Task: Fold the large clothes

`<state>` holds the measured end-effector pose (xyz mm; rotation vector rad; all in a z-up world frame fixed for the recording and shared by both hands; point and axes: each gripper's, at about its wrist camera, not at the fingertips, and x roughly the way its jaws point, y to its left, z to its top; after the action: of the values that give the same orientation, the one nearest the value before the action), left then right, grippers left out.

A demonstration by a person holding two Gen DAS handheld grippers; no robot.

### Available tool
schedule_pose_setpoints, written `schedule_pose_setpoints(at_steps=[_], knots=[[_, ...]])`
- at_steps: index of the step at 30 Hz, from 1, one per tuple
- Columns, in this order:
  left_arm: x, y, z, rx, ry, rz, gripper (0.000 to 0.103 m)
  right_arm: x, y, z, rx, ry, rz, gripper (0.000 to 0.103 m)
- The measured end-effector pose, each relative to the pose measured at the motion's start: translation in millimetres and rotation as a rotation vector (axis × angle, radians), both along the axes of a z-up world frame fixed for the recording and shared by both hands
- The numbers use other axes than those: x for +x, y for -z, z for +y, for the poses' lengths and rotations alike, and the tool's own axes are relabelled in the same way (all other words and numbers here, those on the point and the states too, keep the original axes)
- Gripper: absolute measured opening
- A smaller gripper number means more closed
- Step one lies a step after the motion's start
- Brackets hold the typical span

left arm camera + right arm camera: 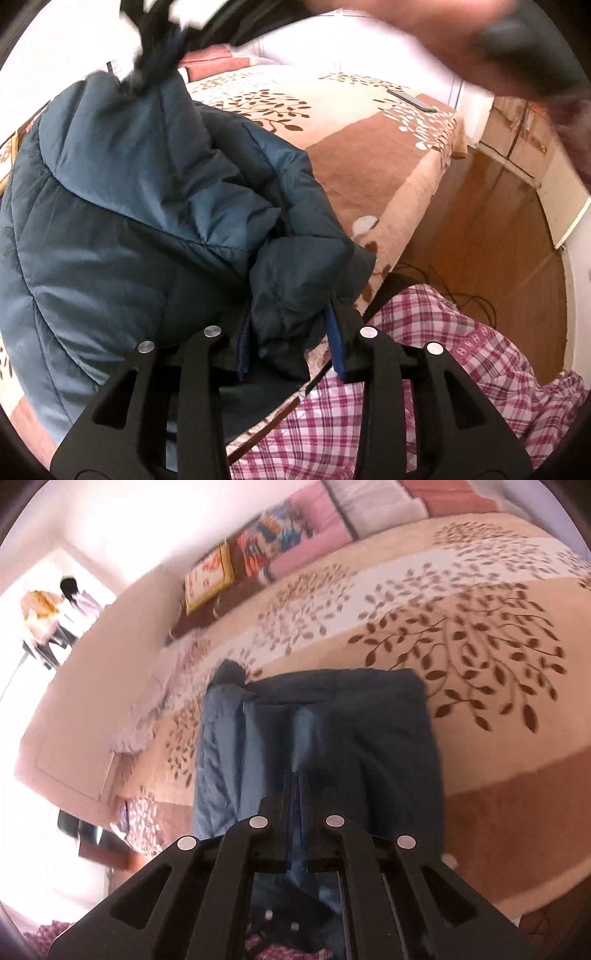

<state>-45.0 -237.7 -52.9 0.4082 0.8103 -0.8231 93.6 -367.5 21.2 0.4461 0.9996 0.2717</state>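
Note:
A dark teal puffer jacket (129, 184) lies bunched on the bed. In the left wrist view my left gripper (290, 347) is at its near edge. A puffy fold sits between the blue pads (338, 343), which stand apart from it, so the gripper is open. My right gripper (159, 44), blurred at the top left, holds a far part of the jacket raised. In the right wrist view the right gripper (295, 775) is shut on a thin ridge of the jacket (369, 738), which hangs folded over the bed below it.
The bed has a beige and brown leaf-pattern blanket (369, 166). A phone (413, 100) lies at its far corner and pillows (288, 542) line the head. The person's pink plaid trousers (424, 369) are at the bed's edge. Wooden floor (480, 221) with cables is to the right.

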Motion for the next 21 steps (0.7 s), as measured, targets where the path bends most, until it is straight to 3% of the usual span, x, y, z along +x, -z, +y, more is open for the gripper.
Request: schedule_pose_setpoints(at_steps=[1, 4, 10, 14, 17, 21], knots=[[-1, -3, 2, -0.009, 0.008, 0.014, 0.039, 10, 10, 1, -0.042, 0.006, 0.031, 0.0], [2, -12, -3, -0.041, 0.045, 0.066, 0.047, 25, 36, 0, -0.09, 0.012, 0.101, 0.0], [-1, -41, 15, -0.108, 0.09, 0.096, 0.054, 29, 63, -8, -0.19, 0.043, 0.128, 0.0], [8, -66, 49, -0.169, 0.002, 0.078, 0.06, 28, 78, -20, -0.177, 0.084, 0.147, 0.0], [23, -85, 86, -0.226, -0.12, 0.062, 0.069, 25, 83, -22, -0.179, 0.094, 0.138, 0.0], [42, -96, 140, -0.343, -0.291, 0.142, 0.076, 21, 87, -18, -0.214, 0.104, 0.112, 0.0]])
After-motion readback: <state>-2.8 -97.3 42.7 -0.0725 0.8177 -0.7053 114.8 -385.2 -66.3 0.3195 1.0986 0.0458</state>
